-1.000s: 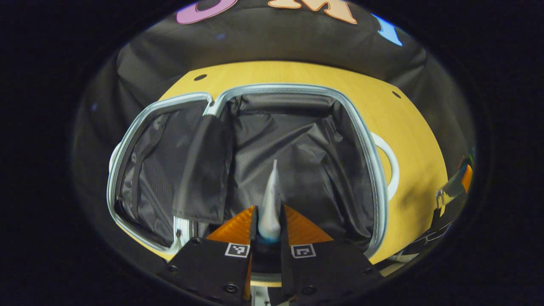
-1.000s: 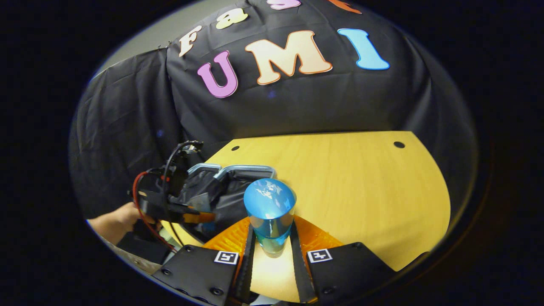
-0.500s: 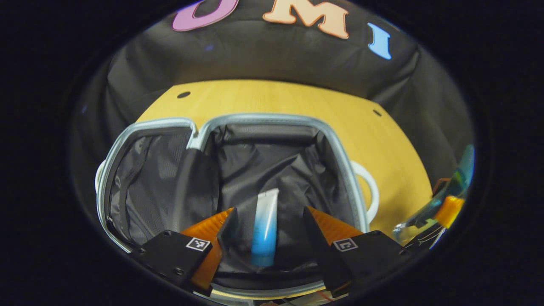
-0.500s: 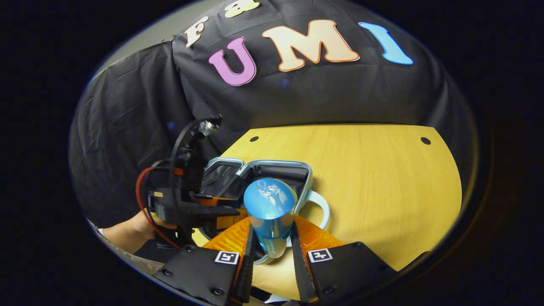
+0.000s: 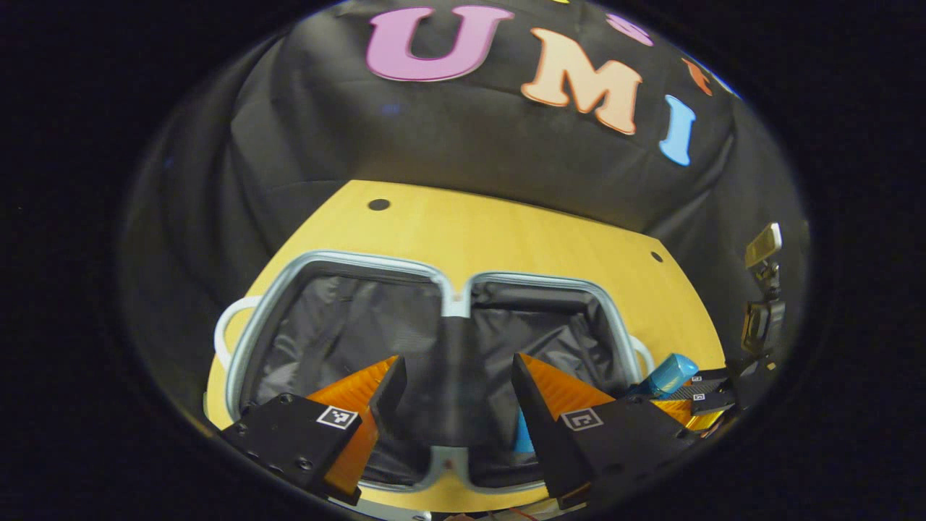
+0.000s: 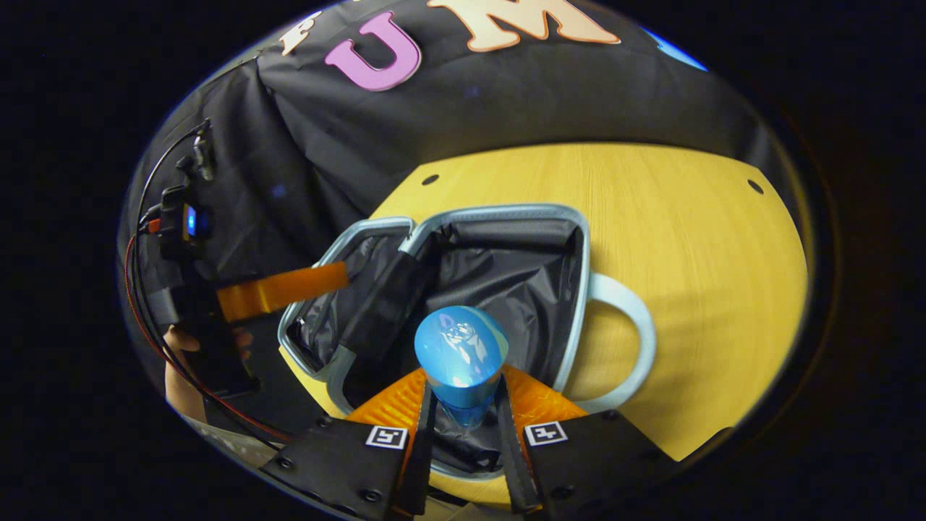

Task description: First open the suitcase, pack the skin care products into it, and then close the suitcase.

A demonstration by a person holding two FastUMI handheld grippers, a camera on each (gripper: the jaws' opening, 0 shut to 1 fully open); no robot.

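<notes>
The suitcase lies open on the yellow table, with a pale blue rim and black lining in both halves. My left gripper hovers open above its near edge, nothing between the fingers. A blue-and-white tube lies in the right half, mostly hidden behind my finger. My right gripper is shut on a blue bottle, held over the suitcase's right half. That bottle also appears at the right of the left gripper view. The left gripper's orange finger reaches in from the left.
The suitcase's pale blue handle sticks out to the right over the table. A second handle sticks out on the left side. A hand holds the left gripper near the table's front edge. The black cloth wall stands behind.
My left gripper opened, dropped the tube into the suitcase's right half, then drew back. My right gripper carried the blue bottle leftward until it came over the suitcase.
</notes>
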